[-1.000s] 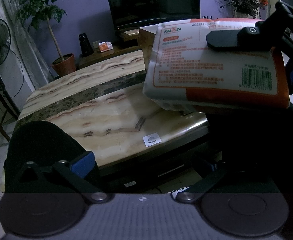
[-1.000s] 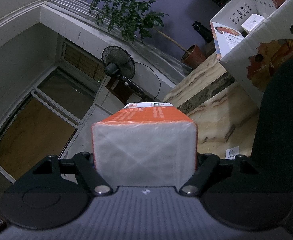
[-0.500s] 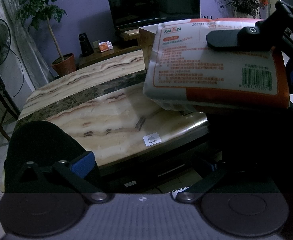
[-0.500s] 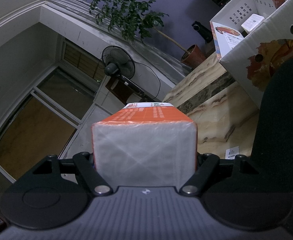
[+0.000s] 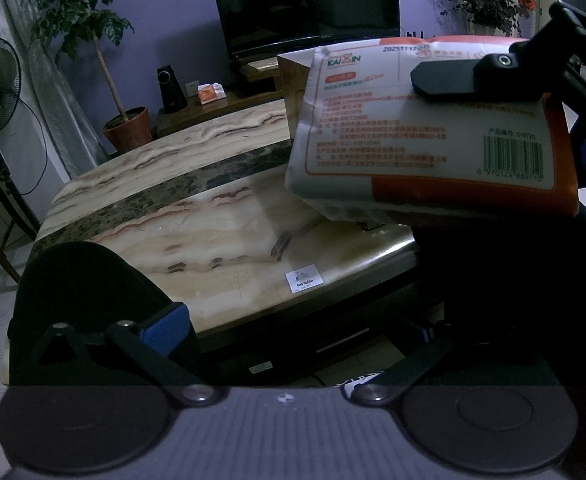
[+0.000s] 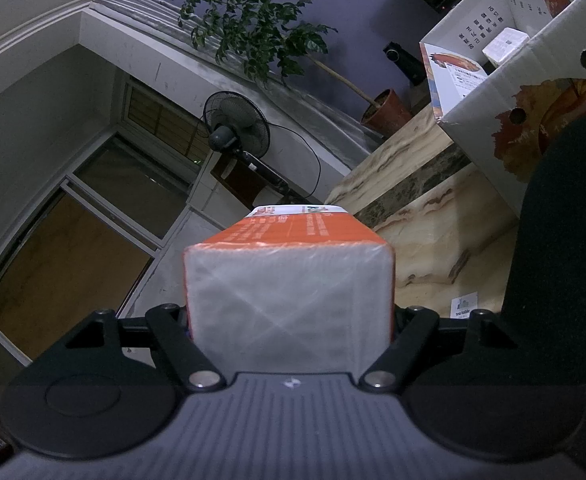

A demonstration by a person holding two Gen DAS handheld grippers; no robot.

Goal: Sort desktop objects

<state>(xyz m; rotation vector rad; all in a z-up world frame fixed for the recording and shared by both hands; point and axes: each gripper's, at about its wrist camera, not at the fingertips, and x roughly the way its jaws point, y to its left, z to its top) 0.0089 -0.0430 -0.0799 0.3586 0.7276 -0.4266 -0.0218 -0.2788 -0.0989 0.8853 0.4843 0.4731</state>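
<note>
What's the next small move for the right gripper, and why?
Probably carry the tissue pack toward the open cardboard box. The right gripper already holds the pack off the marble table, and the box holds other items.

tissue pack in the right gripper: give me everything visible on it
The tissue pack is a soft rectangular brick in glossy plastic wrap, white with orange bands and orange print, a green barcode near one end and a "KAI..IN" logo at the other. Its near end shows folded, sealed film. It is held lengthwise in the right gripper, one finger pressed flat on its printed face. It hangs roughly level in the air above the marble table, clear of the surface.
</note>
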